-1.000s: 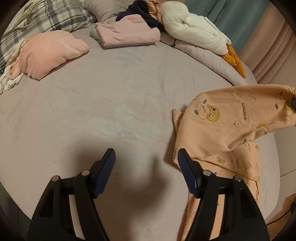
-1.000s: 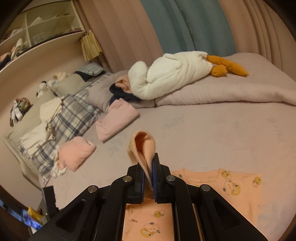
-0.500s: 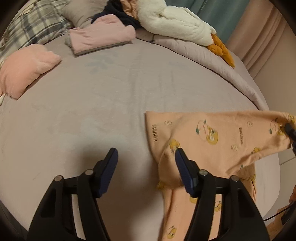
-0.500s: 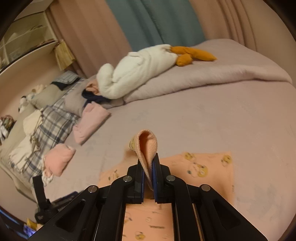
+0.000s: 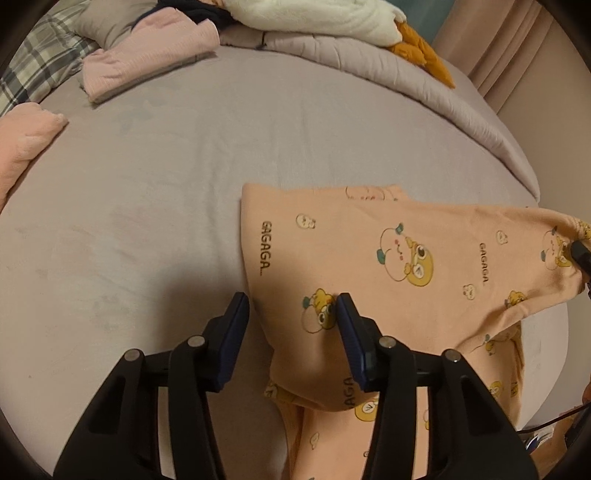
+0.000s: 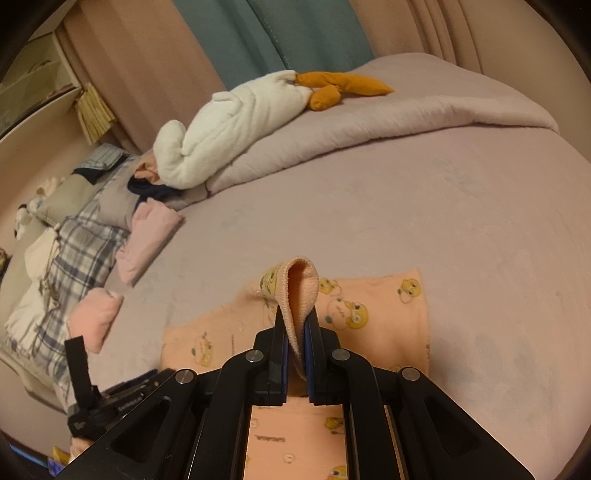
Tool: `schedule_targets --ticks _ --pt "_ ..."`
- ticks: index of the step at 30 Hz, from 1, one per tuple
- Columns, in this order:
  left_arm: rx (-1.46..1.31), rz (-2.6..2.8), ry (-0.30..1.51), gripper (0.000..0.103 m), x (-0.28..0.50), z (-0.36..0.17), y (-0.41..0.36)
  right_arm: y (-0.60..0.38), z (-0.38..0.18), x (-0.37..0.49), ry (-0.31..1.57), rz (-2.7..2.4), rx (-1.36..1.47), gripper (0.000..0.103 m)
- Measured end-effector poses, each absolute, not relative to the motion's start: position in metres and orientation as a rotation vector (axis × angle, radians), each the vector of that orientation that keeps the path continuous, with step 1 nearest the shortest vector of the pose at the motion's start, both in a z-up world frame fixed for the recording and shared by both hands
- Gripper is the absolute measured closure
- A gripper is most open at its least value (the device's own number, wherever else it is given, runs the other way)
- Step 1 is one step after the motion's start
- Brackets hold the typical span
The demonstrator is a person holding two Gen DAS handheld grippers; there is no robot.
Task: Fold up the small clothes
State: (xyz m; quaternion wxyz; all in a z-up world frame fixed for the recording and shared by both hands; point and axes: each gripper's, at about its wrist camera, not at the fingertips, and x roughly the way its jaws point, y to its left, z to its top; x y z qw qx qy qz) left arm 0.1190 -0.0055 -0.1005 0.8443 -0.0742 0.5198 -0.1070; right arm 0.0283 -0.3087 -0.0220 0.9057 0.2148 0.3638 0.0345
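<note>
The left hand-held gripper (image 5: 291, 325) hangs over a grey bed (image 5: 166, 184), its jaws closing with a fold of peach cartoon-print pyjama garment (image 5: 369, 251) between them. Farther up the bed lie a folded pink garment (image 5: 147, 55) and a white plush goose (image 5: 314, 14).

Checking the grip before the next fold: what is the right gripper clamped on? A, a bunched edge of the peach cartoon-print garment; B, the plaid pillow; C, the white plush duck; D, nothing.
A: the right gripper has its jaws shut on a fold of the peach garment.
</note>
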Motion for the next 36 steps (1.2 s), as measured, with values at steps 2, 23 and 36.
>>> schedule_targets --ticks 2,23,36 --pt "-0.157 -0.223 1.109 0.056 0.12 -0.105 -0.007 -0.312 -0.026 0.028 0.758 0.066 0.458 0.094" --pt "-0.165 -0.209 1.132 0.053 0.125 -0.121 -0.008 -0.328 -0.051 0.031 0.837 -0.008 0.459 0.094" --pt "-0.169 -0.205 1.126 0.052 0.122 -0.123 -0.008 -0.337 -0.067 0.04 0.896 -0.043 0.451 0.094"
